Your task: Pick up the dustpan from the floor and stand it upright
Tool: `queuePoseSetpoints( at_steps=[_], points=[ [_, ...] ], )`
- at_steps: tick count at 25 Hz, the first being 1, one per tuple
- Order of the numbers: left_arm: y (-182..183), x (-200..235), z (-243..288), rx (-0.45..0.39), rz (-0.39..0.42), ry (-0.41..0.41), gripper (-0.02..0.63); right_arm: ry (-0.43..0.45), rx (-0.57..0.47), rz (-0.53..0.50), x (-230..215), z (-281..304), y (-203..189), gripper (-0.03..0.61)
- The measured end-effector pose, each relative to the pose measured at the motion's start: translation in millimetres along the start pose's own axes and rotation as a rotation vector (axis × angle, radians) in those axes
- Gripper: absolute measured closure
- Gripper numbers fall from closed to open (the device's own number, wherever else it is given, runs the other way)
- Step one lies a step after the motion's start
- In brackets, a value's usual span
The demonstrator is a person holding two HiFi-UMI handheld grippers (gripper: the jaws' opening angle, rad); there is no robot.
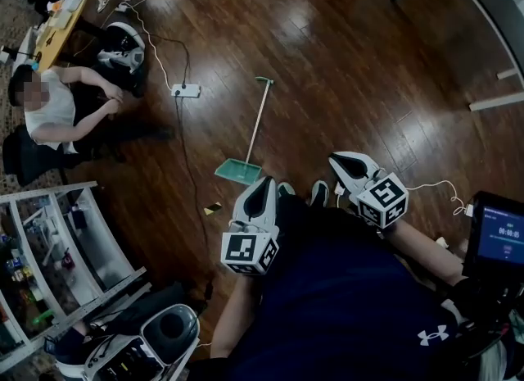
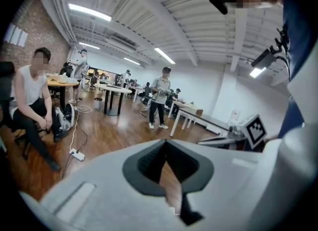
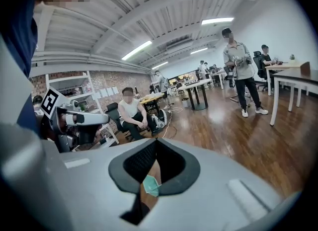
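The left hand-held gripper [image 1: 260,193] and right hand-held gripper [image 1: 350,168] are both clenched on nothing! The green dustpan [image 1: 239,171] lies flat on the floor [image 1: 344,68] just ahead, long handle [image 1: 256,121] pointing away. Best open one wide, take that handle low, and tip up slowly.

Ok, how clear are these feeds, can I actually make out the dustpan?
Head view: dim but sharp, soft sheen on the wood floor, dustpan plain to see, edges bowed by the wide lens. Left gripper view: heavy fisheye, dark corners, the left gripper close up and soft; no dustpan. Right gripper view: same warp, dustpan only a teal sliver past the right gripper.
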State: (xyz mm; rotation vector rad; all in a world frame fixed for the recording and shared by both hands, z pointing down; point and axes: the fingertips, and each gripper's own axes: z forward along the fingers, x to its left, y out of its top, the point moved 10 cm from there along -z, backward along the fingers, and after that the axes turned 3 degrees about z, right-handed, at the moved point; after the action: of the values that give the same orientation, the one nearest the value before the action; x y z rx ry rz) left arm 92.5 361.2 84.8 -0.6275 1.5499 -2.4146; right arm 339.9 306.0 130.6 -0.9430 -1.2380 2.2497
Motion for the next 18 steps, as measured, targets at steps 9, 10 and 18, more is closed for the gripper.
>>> queuePoseSetpoints(
  at_steps=[9, 10, 18],
  points=[
    [8.5, 60.0, 85.7, -0.016, -0.086, 0.016, 0.609, 0.015, 0.1, -0.059, -61.8, 87.0, 44.6, 0.568],
    [12.5, 68.1, 94.4, -0.014, -0.086, 0.014, 0.609, 0.017, 0.109, -0.07, -66.2, 98.0, 53.5, 0.568],
    [23.7, 126.1, 130.6, -0.045, -0.139, 0.117, 0.609, 0.074, 0.225, -0.204, -93.2, 176.0, 103.6, 0.568]
  ],
)
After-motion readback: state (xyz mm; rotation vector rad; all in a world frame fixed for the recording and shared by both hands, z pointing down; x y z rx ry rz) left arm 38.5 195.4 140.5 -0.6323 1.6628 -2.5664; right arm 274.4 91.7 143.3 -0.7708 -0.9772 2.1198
